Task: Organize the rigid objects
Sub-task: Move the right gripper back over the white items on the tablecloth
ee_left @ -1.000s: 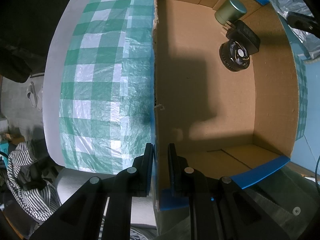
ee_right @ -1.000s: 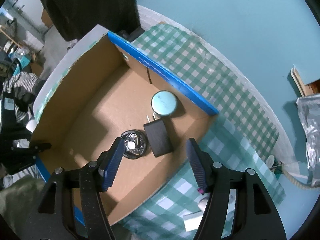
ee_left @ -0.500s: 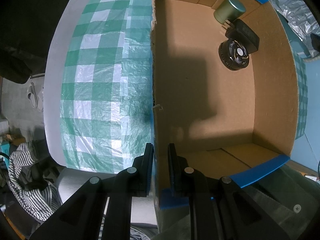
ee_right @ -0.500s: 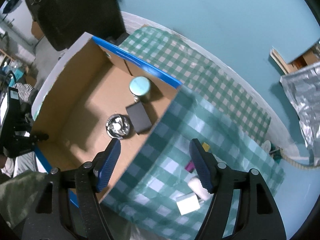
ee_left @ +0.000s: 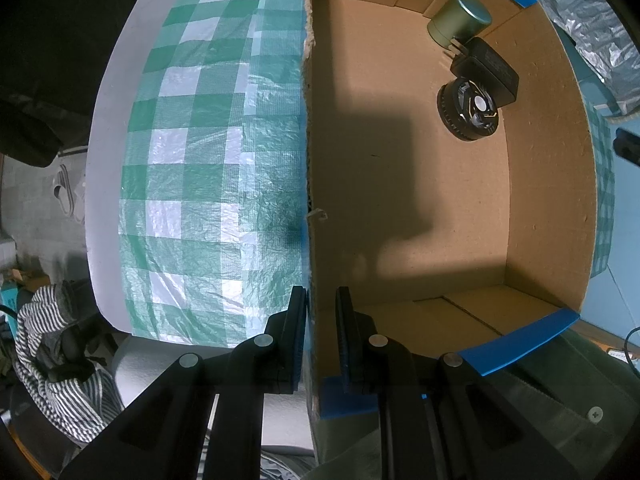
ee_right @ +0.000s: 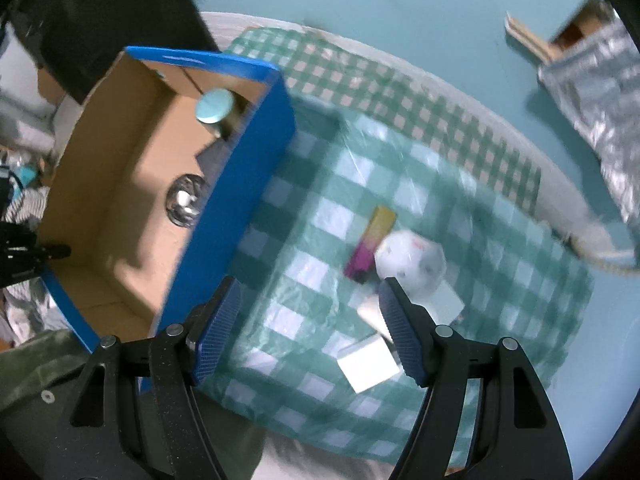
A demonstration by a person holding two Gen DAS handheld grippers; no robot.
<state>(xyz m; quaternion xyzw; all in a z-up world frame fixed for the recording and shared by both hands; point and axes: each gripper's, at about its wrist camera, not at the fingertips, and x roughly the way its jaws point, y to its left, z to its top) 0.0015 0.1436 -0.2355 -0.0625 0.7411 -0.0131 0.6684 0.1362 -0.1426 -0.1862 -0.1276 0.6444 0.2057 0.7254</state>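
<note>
A cardboard box (ee_left: 548, 184) with blue edges stands on the green checked tablecloth (ee_left: 208, 168). My left gripper (ee_left: 320, 332) is shut on the box's near left wall. Inside the box lie a green cylinder (ee_left: 460, 20), a black power adapter (ee_left: 488, 68) and a round black fan (ee_left: 468, 112). My right gripper (ee_right: 308, 332) hangs open and empty above the cloth, just right of the box (ee_right: 240, 184). Ahead of it lie a pink-and-yellow bar (ee_right: 370, 240), a white many-sided die (ee_right: 410, 260) and white blocks (ee_right: 368, 364).
A silver foil bag (ee_right: 600, 92) lies on the teal floor at the right. Striped clothing (ee_left: 52, 368) and a slipper (ee_left: 64, 192) lie on the floor left of the table. The table edge (ee_right: 360, 468) runs close below my right gripper.
My right gripper has swung out of the box and rightward over the cloth, bringing the bar, die and white blocks into view. My left gripper still clamps the box wall.
</note>
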